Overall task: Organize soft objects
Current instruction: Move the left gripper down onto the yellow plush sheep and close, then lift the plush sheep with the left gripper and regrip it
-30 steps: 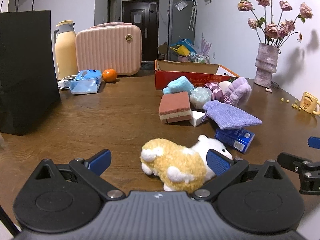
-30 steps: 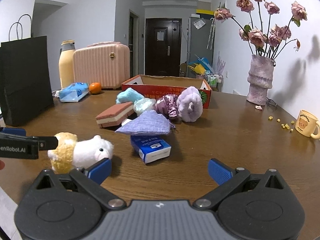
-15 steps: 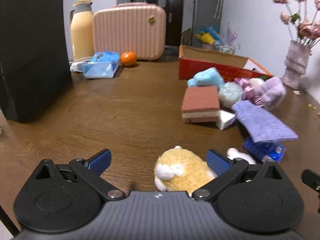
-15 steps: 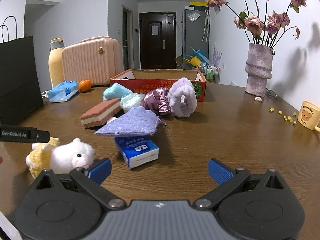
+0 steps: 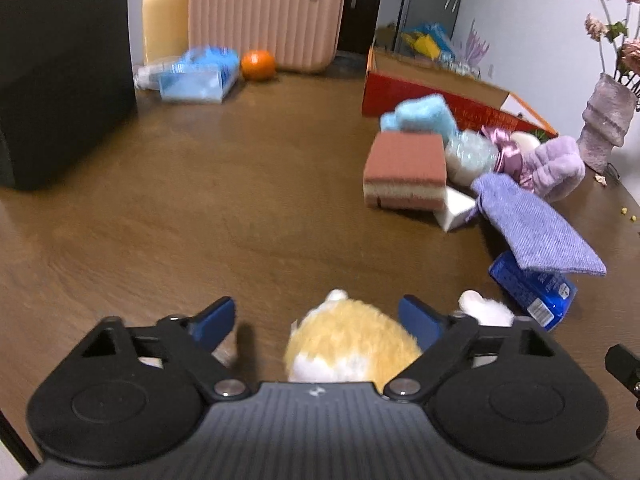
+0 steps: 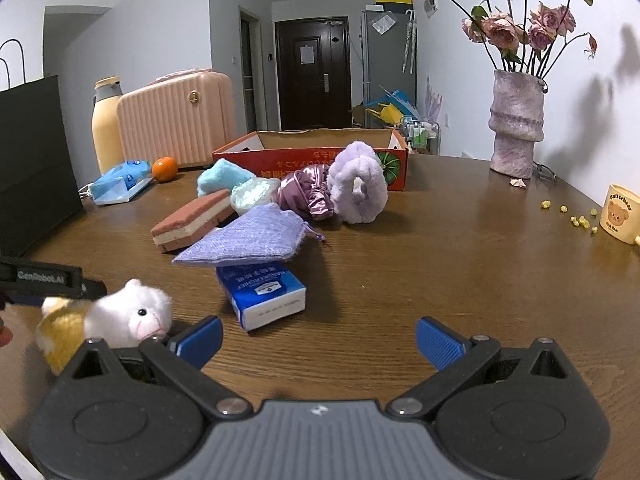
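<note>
A plush toy (image 5: 352,340) with a yellow body and white head (image 6: 128,314) lies on the wooden table (image 5: 240,208) near its front. My left gripper (image 5: 316,320) straddles the yellow body and its jaws are closing; the right pad is at the fur, the left pad stands clear. One of the left gripper's fingers (image 6: 40,278) shows above the toy. My right gripper (image 6: 319,340) is open over bare table just right of the toy's head. Further back lie a brown sponge (image 5: 406,168), a purple pouch (image 5: 536,228) and a fluffy purple scrunchie (image 6: 358,188), in front of a red cardboard box (image 6: 312,156).
A blue tissue pack (image 6: 264,296) lies under the pouch's edge. A black bag (image 5: 60,60), a pink case (image 5: 264,12), an orange (image 5: 258,64) and a blue packet (image 5: 196,76) stand at the back left. A vase (image 6: 516,128) and a mug (image 6: 620,212) are on the right.
My left gripper has come down and forward over the plush toy, tilting lower, and its jaws have narrowed. The right gripper has drawn a little closer to the toy's head.
</note>
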Demonstrator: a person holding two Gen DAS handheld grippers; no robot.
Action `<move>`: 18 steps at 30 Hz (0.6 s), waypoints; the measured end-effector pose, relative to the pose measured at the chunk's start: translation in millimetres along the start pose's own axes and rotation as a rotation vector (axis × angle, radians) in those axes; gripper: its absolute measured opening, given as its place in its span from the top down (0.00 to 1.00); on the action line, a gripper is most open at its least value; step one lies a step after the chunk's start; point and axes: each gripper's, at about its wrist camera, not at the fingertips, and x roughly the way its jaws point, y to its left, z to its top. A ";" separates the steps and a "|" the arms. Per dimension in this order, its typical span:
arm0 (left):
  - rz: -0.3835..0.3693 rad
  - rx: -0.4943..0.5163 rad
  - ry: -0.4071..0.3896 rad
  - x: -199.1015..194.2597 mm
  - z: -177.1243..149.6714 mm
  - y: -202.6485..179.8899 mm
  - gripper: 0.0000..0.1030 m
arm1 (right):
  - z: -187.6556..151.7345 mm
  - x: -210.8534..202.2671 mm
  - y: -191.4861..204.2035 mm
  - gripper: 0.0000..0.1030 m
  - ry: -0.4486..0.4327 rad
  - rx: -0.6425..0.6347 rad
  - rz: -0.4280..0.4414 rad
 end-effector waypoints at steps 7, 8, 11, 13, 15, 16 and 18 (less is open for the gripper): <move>-0.009 0.007 0.004 3.1 -2.5 -7.5 0.57 | -0.8 0.0 -8.2 0.00 -0.002 0.018 -0.004; -0.011 0.010 0.001 3.0 -2.9 -8.7 0.59 | -0.8 0.3 -9.6 0.00 -0.002 0.020 -0.004; -0.009 0.014 -0.012 3.1 -3.1 -9.7 0.63 | -1.0 1.3 -11.4 0.00 -0.001 0.022 -0.003; -0.011 0.017 -0.022 2.5 -3.1 -10.0 0.66 | -1.1 1.7 -11.4 0.00 0.000 0.022 -0.002; -0.018 0.020 -0.035 1.2 -2.8 -10.4 0.71 | -1.2 1.9 -11.4 0.00 0.000 0.022 -0.003; -0.022 0.021 -0.038 0.8 -2.1 -10.2 0.72 | -1.2 1.8 -11.4 0.00 0.000 0.022 -0.003; -0.028 0.021 -0.051 -1.0 -1.4 -10.3 0.80 | -1.3 1.9 -11.5 0.00 0.000 0.023 -0.003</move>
